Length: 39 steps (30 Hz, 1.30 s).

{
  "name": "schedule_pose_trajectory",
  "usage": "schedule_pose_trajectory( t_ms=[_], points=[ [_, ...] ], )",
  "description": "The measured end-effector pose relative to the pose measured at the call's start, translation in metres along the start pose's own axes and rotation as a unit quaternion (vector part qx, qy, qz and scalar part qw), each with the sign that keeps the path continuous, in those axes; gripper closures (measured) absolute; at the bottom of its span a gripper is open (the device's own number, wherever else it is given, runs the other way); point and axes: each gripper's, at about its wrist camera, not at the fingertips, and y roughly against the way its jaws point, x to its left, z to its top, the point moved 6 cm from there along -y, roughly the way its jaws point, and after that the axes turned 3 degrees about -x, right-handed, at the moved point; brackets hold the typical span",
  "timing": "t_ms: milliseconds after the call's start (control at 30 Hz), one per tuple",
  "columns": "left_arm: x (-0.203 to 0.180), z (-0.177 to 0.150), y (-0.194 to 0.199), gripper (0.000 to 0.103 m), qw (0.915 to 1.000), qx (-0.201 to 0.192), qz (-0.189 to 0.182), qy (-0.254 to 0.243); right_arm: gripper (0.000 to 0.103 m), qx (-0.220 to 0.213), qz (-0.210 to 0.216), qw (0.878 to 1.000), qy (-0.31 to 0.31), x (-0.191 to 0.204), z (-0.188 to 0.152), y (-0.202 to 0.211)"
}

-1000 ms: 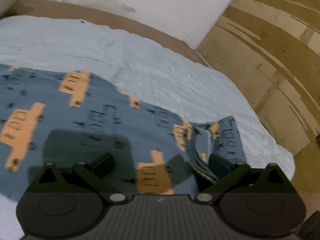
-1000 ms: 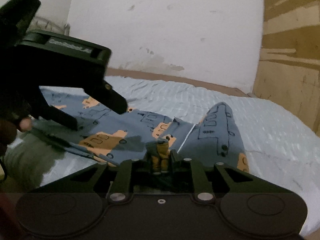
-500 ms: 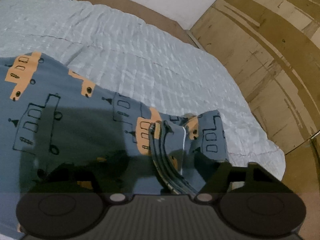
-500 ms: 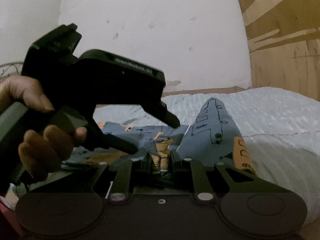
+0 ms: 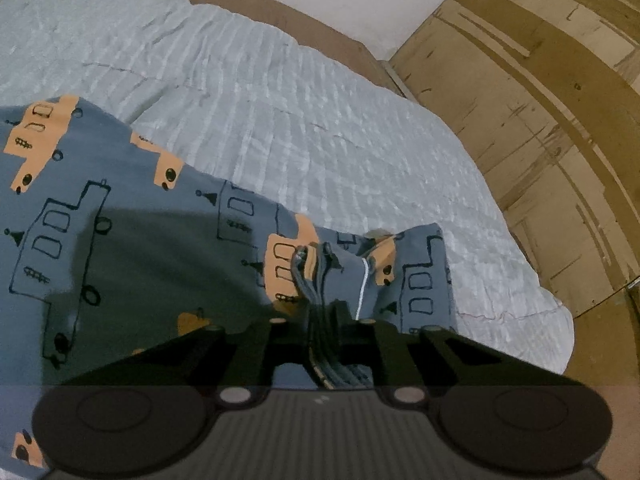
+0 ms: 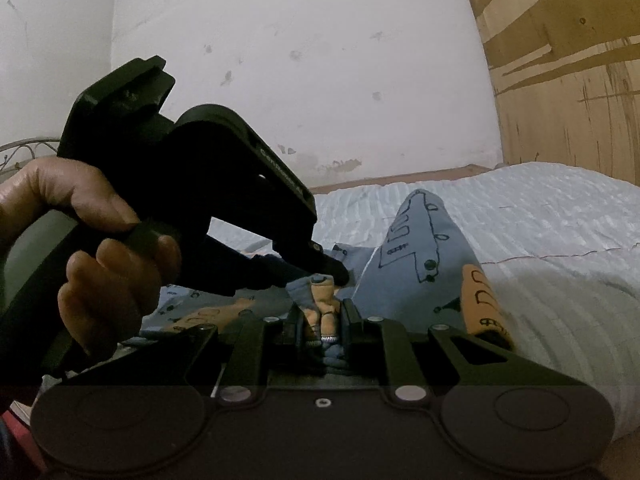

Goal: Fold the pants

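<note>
Blue-grey pants (image 5: 160,248) with orange and outlined truck prints lie on the bed. In the left wrist view my left gripper (image 5: 324,312) is closing its jaws on a bunched, layered edge of the pants, and the stacked hems run between the fingers. In the right wrist view my right gripper (image 6: 320,316) is shut on a fold of the pants (image 6: 416,248), which rises in a peak just beyond it. The left gripper (image 6: 332,272) shows there too, held by a hand (image 6: 100,272), its tips down on the fabric close to the right gripper's.
A light blue ribbed bedsheet (image 5: 320,120) covers the mattress, whose edge drops off at the right. A wooden panel wall (image 5: 540,100) stands beyond that edge. A white stained wall (image 6: 300,60) and a brown bed frame (image 5: 320,28) close the far side.
My left gripper moved over the pants to the bunched edge and closed from wide open onto it. The right gripper rolled a little and kept its grip.
</note>
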Motion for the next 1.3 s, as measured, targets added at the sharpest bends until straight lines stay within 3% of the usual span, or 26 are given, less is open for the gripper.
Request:
schedule_pose_trajectory(
  t_ms=[333,800,1000,1300],
  points=[
    [-0.007,-0.001,0.007,0.093,0.9997,-0.014,0.009,-0.02,0.084,-0.002,-0.001,1.0,0.005,0.001,-0.001,0.0],
    [-0.022,0.008,0.048,0.094,0.9947,-0.057,0.021,-0.083,0.084,-0.05,-0.011,0.997,0.059,0.027,0.012,0.015],
    [-0.009,0.018,0.082,0.094,0.9918,-0.078,0.042,-0.092,0.085,-0.046,0.016,0.996,0.073,0.05,0.019,0.014],
    [0.04,0.031,0.118,0.094,0.9904,-0.094,0.076,-0.067,0.086,-0.019,0.087,0.993,0.08,0.099,0.023,-0.007]
  ],
)
